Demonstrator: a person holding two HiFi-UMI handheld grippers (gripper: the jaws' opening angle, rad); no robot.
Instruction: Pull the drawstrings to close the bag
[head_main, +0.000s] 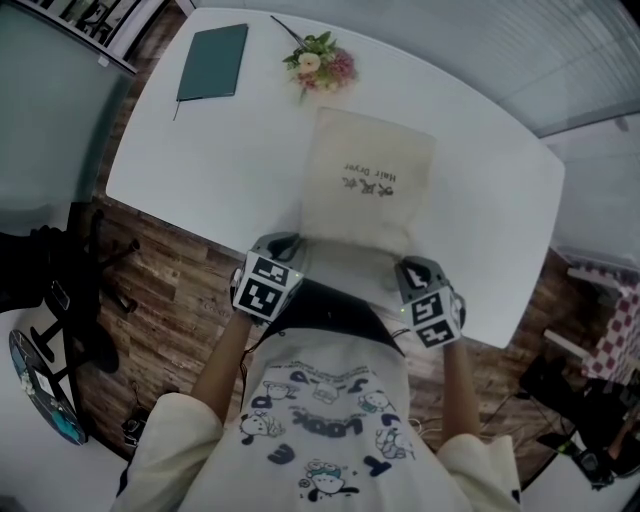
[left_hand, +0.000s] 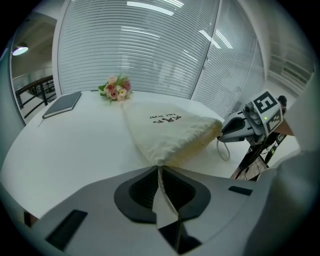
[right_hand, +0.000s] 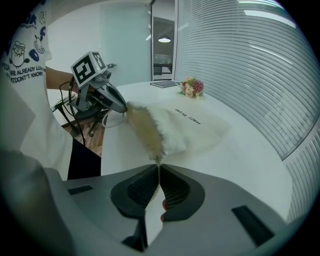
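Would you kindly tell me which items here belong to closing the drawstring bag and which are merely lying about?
Belonging to the job:
- bag
- left drawstring, clamped in the left tool
- right drawstring, clamped in the right tool

Just lying about, on the table beyond the bag:
- green notebook
- flower bouquet

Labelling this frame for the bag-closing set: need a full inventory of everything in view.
table: 1, white, centre
bag: 1, cream, printed, on table, mouth toward person
drawstring loops: 2, pale, one by each gripper
notebook: 1, dark green, table's far left
flower bunch: 1, pink and white, far edge
chair: 1, black, floor at left
person: 1, white printed shirt
left gripper: grey, shut on bag's mouth corner
right gripper: grey, shut on opposite corner
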